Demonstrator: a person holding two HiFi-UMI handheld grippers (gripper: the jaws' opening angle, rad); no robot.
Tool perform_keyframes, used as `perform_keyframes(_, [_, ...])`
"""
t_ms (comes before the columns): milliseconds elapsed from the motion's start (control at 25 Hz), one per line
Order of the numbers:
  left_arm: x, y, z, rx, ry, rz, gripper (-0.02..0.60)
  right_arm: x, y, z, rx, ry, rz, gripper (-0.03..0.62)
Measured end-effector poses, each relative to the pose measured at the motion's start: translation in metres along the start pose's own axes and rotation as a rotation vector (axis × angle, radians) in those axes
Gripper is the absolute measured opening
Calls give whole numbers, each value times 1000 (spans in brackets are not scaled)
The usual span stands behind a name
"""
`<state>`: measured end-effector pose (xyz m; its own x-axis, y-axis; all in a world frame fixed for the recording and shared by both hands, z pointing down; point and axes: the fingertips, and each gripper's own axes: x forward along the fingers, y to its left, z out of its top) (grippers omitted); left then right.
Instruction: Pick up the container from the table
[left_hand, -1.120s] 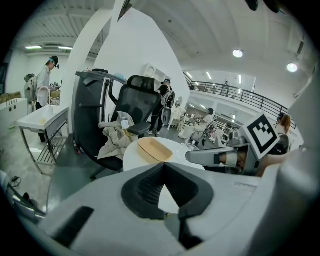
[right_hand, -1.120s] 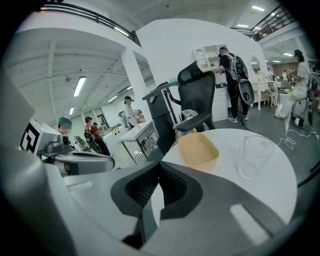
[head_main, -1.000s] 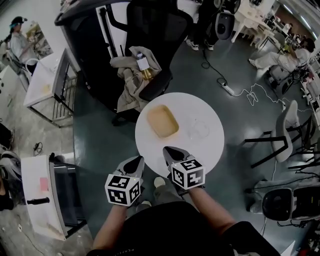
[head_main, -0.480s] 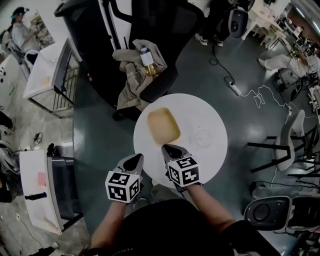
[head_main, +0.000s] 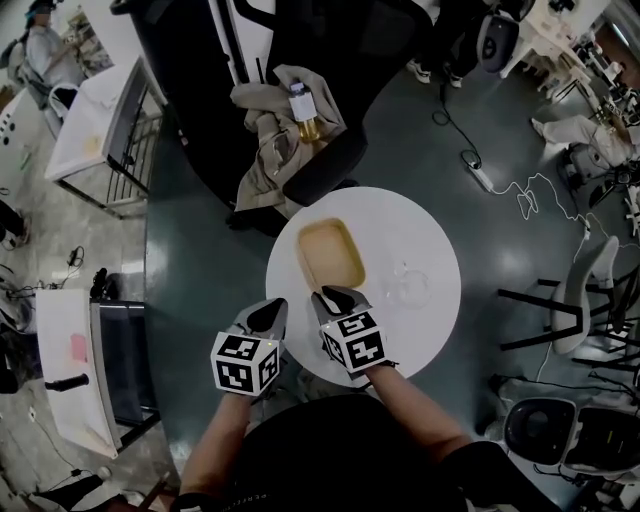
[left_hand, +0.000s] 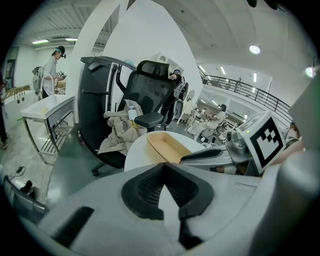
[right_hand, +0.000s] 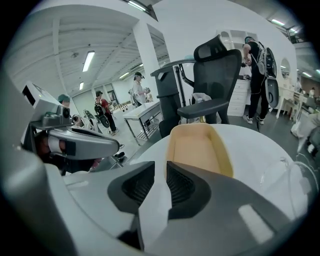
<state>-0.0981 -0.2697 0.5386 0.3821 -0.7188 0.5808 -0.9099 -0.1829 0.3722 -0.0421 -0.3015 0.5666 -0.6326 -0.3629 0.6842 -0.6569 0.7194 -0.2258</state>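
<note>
On the round white table, the tan container lay just ahead of the right gripper, whose empty jaws were opening to a narrow gap, while the left gripper, beside it, had its jaws closed on nothing.

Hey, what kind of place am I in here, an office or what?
Likely an open-plan office or lab workspace: a black office chair, a round white table, and a power strip on the floor.
</note>
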Motion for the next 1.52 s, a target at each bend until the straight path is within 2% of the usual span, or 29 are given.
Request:
perform_keyframes(480, [17, 27, 2, -37, 10, 42, -5, 34, -6, -2, -99, 93, -32, 114])
perform_keyframes(640, [18, 36, -1, -54, 15, 54, -5, 38, -9, -1, -165, 122, -82, 114])
perform_keyframes(1000, [23, 37, -5, -49, 31, 36, -5, 44, -11, -3, -224, 179, -107, 106])
perform_keyframes(1200, [24, 39, -6, -53, 37, 35, -5, 44, -15, -5, -225, 199, -121, 56])
perform_keyframes(1520, [22, 34, -10, -43, 34, 29, -5, 43, -15, -12, -222, 216, -115, 38])
